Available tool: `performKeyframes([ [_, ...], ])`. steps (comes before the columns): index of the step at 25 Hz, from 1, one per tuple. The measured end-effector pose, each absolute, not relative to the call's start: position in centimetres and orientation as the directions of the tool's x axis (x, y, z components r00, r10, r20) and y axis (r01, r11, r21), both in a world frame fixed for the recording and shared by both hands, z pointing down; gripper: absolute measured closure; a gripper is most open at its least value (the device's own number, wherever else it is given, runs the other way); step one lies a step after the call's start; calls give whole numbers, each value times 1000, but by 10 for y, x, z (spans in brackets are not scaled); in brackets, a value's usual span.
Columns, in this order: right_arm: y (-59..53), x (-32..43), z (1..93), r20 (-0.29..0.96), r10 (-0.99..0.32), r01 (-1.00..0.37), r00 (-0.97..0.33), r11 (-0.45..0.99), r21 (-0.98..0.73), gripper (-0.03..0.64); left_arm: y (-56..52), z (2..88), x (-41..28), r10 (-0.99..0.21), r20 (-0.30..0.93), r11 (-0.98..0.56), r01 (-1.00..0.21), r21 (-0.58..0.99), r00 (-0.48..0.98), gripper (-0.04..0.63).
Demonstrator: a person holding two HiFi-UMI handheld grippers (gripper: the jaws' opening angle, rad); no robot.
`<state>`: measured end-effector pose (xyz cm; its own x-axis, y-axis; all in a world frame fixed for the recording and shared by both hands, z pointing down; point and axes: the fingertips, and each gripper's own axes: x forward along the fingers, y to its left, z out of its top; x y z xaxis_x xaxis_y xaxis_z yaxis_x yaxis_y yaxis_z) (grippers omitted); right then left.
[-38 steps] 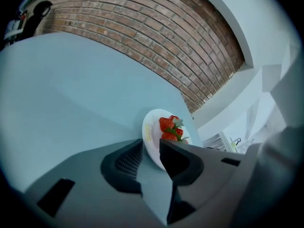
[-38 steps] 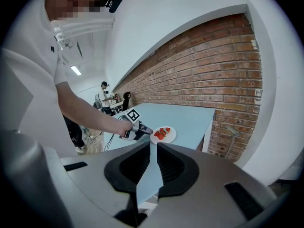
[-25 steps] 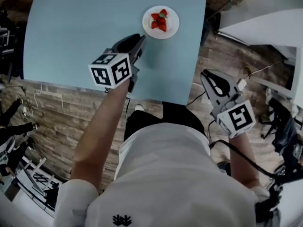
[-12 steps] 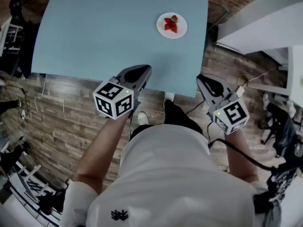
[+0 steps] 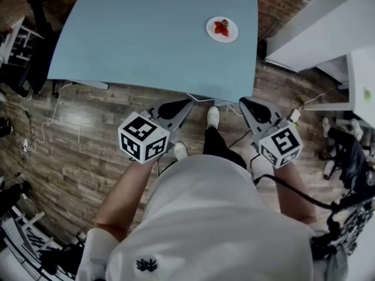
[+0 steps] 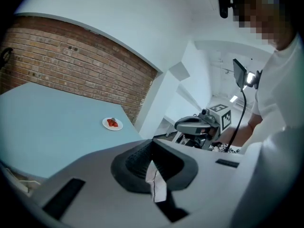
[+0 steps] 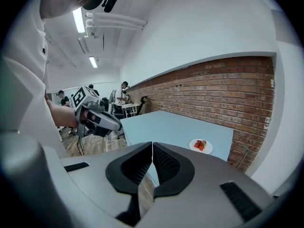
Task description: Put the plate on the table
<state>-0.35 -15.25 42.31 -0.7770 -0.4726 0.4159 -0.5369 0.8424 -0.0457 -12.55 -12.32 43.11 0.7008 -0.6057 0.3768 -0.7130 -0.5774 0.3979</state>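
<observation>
- Since its pads meet edge to edge in the left gripper view, the left claw (image 5: 184, 104) is closed up and grips nothing. A pale sliver shows below the tips, can't tell what.
- The right claw (image 5: 243, 101) is the same: pads pressed together, nothing between them.
- Both claws hang off the near edge of the light blue rectangular table (image 5: 146, 40), over the wood-plank floor (image 5: 88, 145), close to the person's body.
- The small round white plate (image 5: 231, 35) sits flat on the table near its far right corner, with red strawberry pieces (image 5: 221, 28) on it.
- Key relation: the plate lies ahead and to the right of both claws, well apart from each. The right claw is the nearer one. The plate is round, so it has no long axis to line up with.
- Judgement: the plate is already on the table, so the task looks done and no grasp is needed.
- Writing: only black-and-white square markers on the claw cubes, and a small dark logo on the white shirt. No readable words or brand.
</observation>
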Motion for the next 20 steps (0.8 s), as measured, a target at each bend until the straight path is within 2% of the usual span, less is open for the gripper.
performKeyframes([
  [20,-18,-63,417,399,-486,-537,-777,844,-18,607,15,420,-172,-572,321,-633,-655,413,755,595],
])
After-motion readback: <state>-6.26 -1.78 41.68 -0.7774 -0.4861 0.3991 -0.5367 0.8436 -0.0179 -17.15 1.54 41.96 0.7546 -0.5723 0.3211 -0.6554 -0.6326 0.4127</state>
